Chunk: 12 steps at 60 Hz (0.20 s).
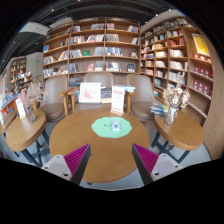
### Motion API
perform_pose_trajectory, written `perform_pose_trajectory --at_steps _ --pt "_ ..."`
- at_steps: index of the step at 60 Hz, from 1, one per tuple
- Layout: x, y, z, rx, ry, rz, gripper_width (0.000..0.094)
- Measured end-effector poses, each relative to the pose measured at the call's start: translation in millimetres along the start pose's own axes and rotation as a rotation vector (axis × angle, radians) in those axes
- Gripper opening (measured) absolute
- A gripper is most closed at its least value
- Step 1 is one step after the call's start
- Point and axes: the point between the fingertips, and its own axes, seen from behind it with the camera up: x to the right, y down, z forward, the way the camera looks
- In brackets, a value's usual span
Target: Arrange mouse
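Observation:
A small pale mouse (114, 126) lies on a light green mat (108, 127) in the middle of a round wooden table (80, 140). My gripper (112, 160) is open and empty, its two magenta pads (76, 160) spread wide over the table's near edge. The mouse and mat are beyond the fingers, well ahead of them and apart from them.
Two white sign cards (90, 93) stand at the table's far edge. Armchairs (52, 98) ring the table. A smaller round table (24, 132) stands left, another with a flower vase (174, 100) right. Bookshelves (95, 50) line the back walls.

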Motion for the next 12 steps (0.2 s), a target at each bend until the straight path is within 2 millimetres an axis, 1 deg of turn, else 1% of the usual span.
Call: perform_pose_trajectory --at_steps 7,12 --pt "-0.7 5.6 -4.2 0.006 0.003 -0.012 0.0854" --pt "-7.0 7.9 -5.8 0.003 -0.013 -0.023 0.0857"
